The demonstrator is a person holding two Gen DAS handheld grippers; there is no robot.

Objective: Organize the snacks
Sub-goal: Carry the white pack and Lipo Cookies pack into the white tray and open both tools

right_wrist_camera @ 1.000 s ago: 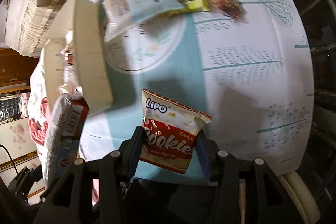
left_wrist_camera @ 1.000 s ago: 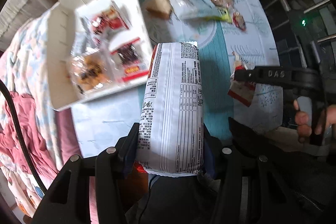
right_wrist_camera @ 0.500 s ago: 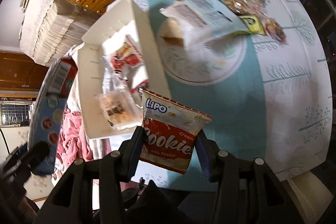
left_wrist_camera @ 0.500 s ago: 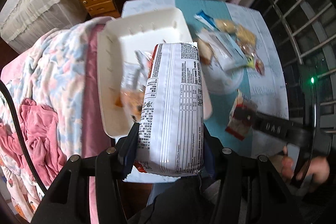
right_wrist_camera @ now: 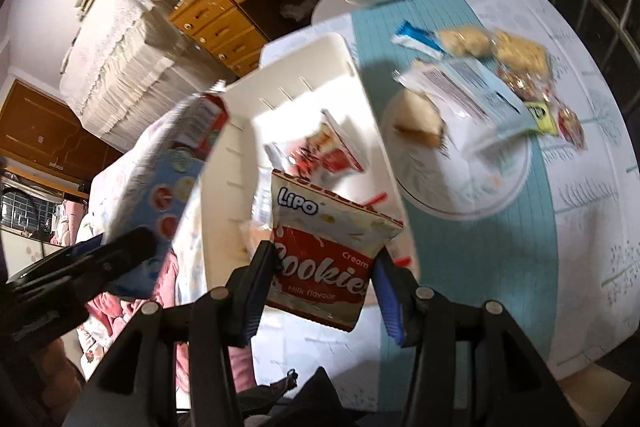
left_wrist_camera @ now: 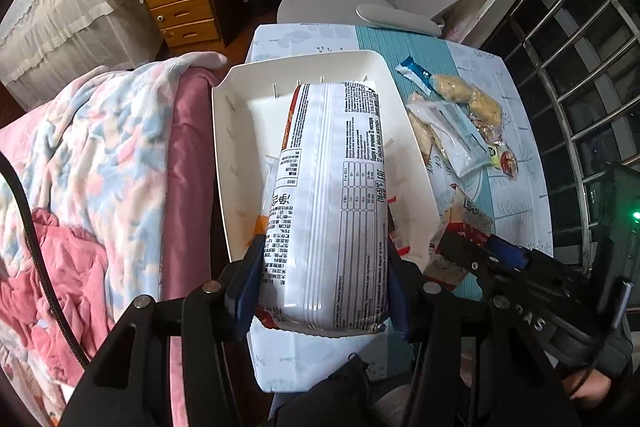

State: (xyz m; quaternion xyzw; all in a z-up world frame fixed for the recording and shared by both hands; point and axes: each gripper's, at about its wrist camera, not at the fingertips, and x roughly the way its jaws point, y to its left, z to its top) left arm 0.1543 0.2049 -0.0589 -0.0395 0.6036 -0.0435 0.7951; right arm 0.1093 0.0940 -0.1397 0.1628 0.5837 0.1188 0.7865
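Left gripper: jaws closed on the lower part of a long pack, held above the tray, most of its length sticking out forward.
Right gripper: jaws pinching the Lipo bag at its lower half, over the tray's near end.
Risk, pack: it is long and gripped at one end, so it may pivot or land across the tray wall rather than inside.
Risk, crowding: both grippers hang over the same tray and could knock each other or the snacks below.
Risk, tray: it sits at the desk's left edge beside the bed; a push might tip it off.
Tray contents: red-and-white packets and clear wrappers; far end bare.
Plate: bread and a pale blue bag.
Desk, right side: loose snacks not yet sorted.
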